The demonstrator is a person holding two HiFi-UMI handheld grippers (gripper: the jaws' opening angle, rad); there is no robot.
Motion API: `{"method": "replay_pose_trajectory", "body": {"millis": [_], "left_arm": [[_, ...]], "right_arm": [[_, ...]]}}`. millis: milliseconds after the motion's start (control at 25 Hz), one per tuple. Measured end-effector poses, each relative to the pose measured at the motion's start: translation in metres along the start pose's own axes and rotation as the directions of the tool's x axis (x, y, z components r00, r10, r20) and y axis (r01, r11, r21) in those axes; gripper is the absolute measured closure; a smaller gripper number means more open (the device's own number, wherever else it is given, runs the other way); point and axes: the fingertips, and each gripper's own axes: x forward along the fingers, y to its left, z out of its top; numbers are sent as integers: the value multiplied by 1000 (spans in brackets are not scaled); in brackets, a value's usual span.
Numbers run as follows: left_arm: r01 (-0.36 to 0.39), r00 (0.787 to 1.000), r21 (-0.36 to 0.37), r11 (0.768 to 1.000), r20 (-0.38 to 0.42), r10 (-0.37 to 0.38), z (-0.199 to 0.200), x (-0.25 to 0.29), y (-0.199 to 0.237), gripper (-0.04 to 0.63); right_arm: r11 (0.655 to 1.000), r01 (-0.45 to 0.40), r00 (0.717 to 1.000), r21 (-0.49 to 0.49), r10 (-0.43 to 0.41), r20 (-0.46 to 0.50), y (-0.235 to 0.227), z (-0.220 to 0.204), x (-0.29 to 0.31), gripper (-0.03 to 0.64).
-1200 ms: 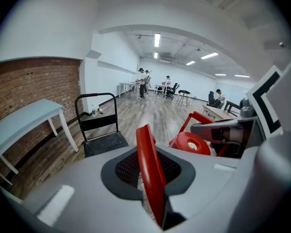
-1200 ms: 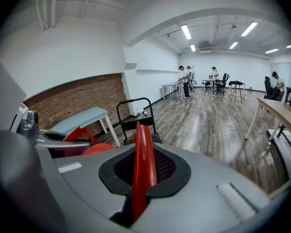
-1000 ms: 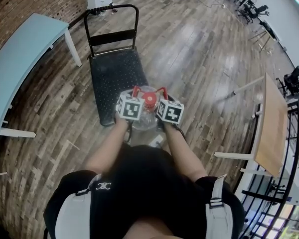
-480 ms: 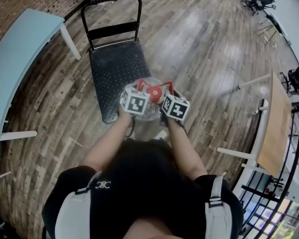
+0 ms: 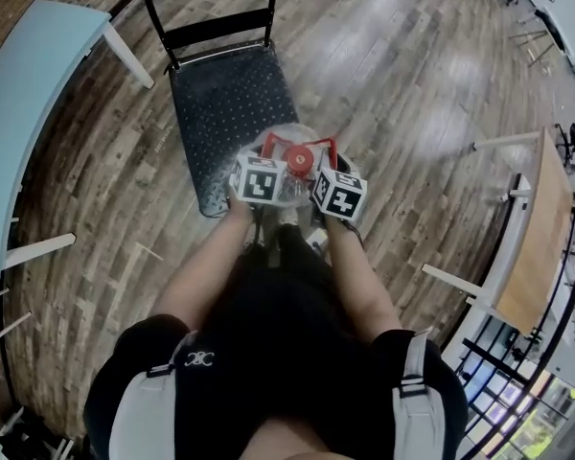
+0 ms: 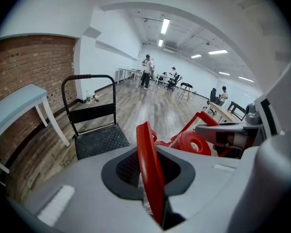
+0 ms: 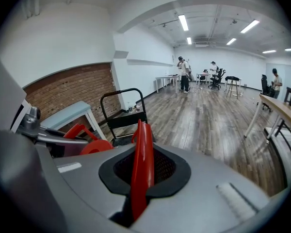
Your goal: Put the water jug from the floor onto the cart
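A clear water jug (image 5: pixel 286 149) with a red cap (image 5: pixel 300 162) hangs between my two grippers over the near right corner of the black cart's platform (image 5: pixel 225 103). I cannot tell whether it touches the platform. My left gripper (image 5: pixel 264 166) is shut on the jug's left red handle (image 6: pixel 149 174); its jaws have just been closing on it. My right gripper (image 5: pixel 328 175) is shut on the right red handle (image 7: pixel 141 174). The cap (image 6: pixel 194 142) shows to the right in the left gripper view. The cart's push bar (image 5: pixel 211 22) stands at its far end.
A light blue table (image 5: pixel 29 94) stands along the brick wall at the left. At the right is a wooden table (image 5: pixel 541 238) on white legs. Wood floor surrounds the cart (image 6: pixel 99 140). Several people (image 6: pixel 146 72) and desks are far down the room.
Both grippers have carried the jug forward and lower, from just short of the cart's near edge to over its near right corner.
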Motion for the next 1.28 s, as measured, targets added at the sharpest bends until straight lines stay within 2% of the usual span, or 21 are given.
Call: {"method": "replay_pose_trajectory", "body": {"millis": [280,560,880,1000,1280], "left_arm": [[-40,992,-41,998,-120,35,-38,48,15,561],[-81,984,-46,996,-164,73,-59,98,22,563],[-108,960,-40,993,-265,93,-99,142,19,555],[-102,955,-35,994,-284,88,-105,157,20,549],[-104,949,-44,994,-304,86,-113,164,29,549]], "right_arm": [[997,-44,993,-60,37,-109,-9,-37,48,578],[988,-81,985,-135,59,-160,-23,-61,90,577],[981,-94,969,-172,51,-241,-39,-101,132,576],[981,-100,963,-165,54,-265,-46,-108,145,577],[978,-120,964,-173,72,-256,-49,-102,155,580]]}}
